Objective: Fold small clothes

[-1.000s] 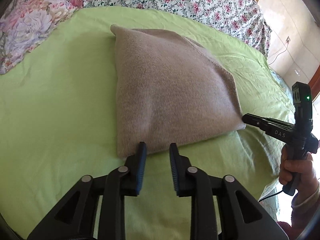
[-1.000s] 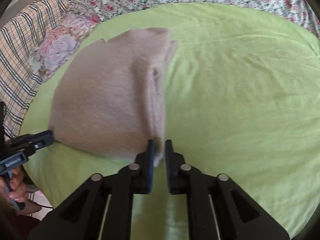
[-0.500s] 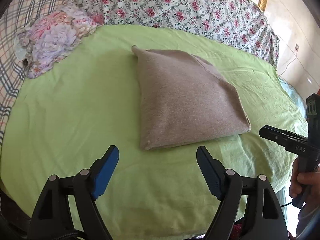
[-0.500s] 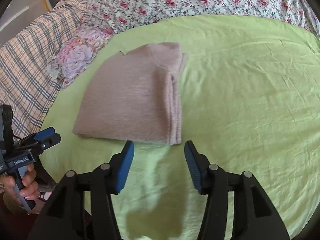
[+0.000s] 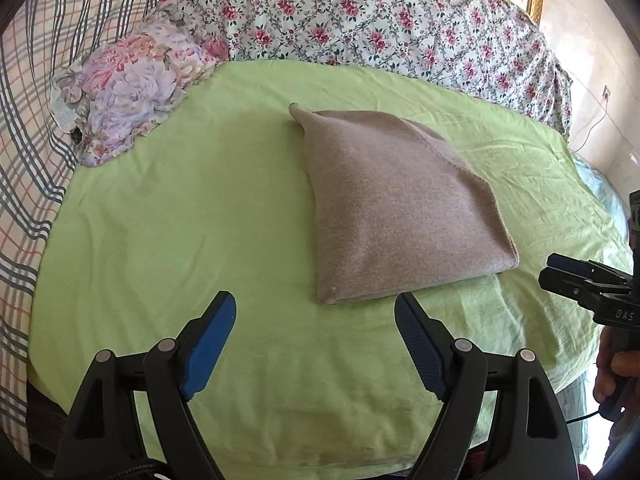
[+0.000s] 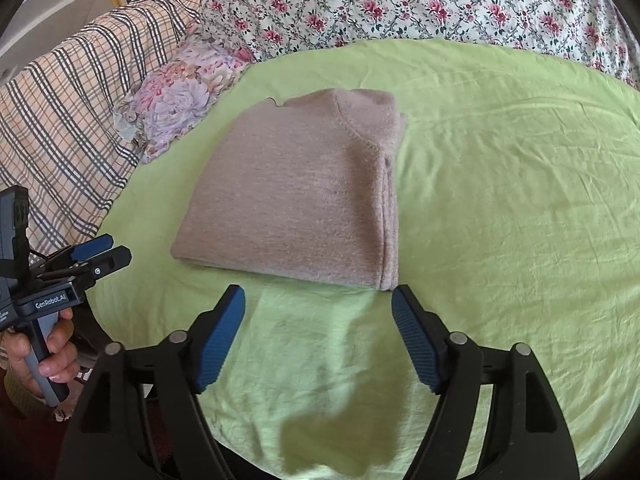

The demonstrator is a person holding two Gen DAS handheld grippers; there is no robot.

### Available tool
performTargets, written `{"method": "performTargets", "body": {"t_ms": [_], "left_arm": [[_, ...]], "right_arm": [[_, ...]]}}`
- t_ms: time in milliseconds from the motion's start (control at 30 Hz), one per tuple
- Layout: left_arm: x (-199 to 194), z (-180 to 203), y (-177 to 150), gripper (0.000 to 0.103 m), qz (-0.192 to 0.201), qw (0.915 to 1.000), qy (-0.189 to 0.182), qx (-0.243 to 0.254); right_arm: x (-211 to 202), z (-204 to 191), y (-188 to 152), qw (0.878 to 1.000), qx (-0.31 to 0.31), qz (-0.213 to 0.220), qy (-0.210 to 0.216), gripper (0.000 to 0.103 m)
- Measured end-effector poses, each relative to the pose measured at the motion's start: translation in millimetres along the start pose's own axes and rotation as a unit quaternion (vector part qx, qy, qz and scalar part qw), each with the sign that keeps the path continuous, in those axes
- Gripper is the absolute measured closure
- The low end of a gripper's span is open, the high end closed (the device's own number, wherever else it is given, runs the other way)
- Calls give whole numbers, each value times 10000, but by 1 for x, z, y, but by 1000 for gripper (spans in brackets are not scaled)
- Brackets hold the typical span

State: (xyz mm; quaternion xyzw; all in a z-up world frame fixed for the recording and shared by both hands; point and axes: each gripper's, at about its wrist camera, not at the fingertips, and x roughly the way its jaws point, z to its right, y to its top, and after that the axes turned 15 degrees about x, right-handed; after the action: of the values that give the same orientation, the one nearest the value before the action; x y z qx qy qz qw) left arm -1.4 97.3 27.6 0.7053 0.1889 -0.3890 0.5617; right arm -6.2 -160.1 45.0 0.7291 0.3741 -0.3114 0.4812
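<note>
A beige knit garment point(image 5: 392, 208) lies folded into a flat rectangle on the green sheet point(image 5: 200, 220); it also shows in the right wrist view point(image 6: 304, 196). My left gripper point(image 5: 316, 312) is open and empty, held back just short of the garment's near left corner. My right gripper point(image 6: 318, 304) is open and empty, just short of the garment's near edge. The right gripper also shows at the right edge of the left wrist view point(image 5: 560, 272), and the left gripper at the left edge of the right wrist view point(image 6: 108, 250).
A floral pillow point(image 5: 132, 92) lies at the far left of the sheet. A rose-patterned cover point(image 5: 380, 20) runs along the back and a plaid blanket point(image 6: 68, 100) along the left. The green sheet's near edge point(image 5: 280, 468) drops off below the grippers.
Both grippers let go of the garment's near edge, opened wide and drew back from it. The folded garment now lies flat and still on the sheet.
</note>
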Motion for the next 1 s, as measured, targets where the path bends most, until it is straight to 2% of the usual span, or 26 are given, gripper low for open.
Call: {"method": "performTargets", "body": {"t_ms": [167, 433, 633, 1000], "left_arm": [[2, 1, -3, 21, -68, 10000, -39, -15], [8, 10, -1, 20, -257, 9993, 61, 270], [18, 15, 15, 20, -459, 9971, 420, 445], [37, 16, 32, 19, -662, 9940, 641, 587]], "right_arm": [[0, -2, -3, 10000, -41, -21, -40, 25], [4, 1, -1, 9999, -77, -85, -77, 21], [11, -1, 10, 10000, -65, -32, -68, 19], [28, -7, 25, 9998, -84, -163, 22, 17]]}}
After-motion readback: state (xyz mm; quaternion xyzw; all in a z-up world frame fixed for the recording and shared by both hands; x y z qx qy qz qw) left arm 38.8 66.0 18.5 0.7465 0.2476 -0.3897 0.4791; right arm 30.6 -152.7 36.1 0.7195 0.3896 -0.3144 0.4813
